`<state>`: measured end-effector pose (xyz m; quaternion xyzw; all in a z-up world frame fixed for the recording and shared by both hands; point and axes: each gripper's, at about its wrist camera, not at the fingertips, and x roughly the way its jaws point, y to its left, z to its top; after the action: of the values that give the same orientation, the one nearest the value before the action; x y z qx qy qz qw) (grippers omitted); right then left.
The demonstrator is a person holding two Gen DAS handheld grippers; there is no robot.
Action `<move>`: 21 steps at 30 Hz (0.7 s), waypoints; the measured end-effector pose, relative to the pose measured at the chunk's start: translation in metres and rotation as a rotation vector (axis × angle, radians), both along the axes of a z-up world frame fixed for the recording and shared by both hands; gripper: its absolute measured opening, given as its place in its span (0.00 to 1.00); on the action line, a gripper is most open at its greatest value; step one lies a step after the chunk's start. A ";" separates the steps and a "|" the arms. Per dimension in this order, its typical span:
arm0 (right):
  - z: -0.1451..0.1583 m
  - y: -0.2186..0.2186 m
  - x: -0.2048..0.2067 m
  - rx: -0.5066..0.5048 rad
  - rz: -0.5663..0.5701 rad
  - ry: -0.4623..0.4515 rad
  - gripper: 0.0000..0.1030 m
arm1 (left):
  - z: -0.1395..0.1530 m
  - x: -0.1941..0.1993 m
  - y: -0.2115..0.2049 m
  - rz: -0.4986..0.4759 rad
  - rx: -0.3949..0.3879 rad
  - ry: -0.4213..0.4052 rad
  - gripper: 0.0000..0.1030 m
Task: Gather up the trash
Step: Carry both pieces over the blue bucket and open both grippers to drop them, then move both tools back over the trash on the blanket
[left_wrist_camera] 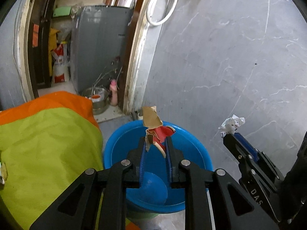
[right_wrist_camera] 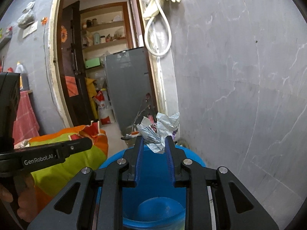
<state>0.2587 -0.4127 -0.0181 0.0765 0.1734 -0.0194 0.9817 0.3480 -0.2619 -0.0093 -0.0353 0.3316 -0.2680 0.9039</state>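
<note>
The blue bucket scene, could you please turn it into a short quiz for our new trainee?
1. True or false: the left gripper holds a crumpled white paper.
2. Multiple choice: what lies directly below both sets of fingers? A) a metal pot B) the blue bucket C) the grey fridge
3. Fill in: the right gripper is shut on a ______.

Key
1. False: it holds a torn red and brown cardboard scrap.
2. B. The bucket's inside shows no trash where visible.
3. Crumpled printed paper, held above the bucket's far rim.
</note>
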 end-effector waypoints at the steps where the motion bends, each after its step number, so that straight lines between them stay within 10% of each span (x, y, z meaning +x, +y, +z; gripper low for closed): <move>1: -0.001 -0.001 0.003 0.007 0.001 0.005 0.22 | -0.001 0.001 0.000 0.006 0.000 0.008 0.20; 9: -0.002 -0.003 0.012 0.029 0.002 0.018 0.31 | 0.000 0.003 0.017 0.067 -0.022 0.040 0.39; 17: 0.014 -0.004 -0.009 0.053 -0.047 -0.065 0.76 | 0.019 -0.018 0.053 0.180 -0.052 -0.054 0.88; 21: 0.023 -0.003 -0.021 0.068 -0.051 -0.113 0.93 | 0.031 -0.032 0.078 0.254 -0.044 -0.124 0.96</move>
<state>0.2379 -0.4155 0.0045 0.1153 0.1163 -0.0340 0.9859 0.3162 -0.1842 0.0221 -0.0802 0.2620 -0.1603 0.9483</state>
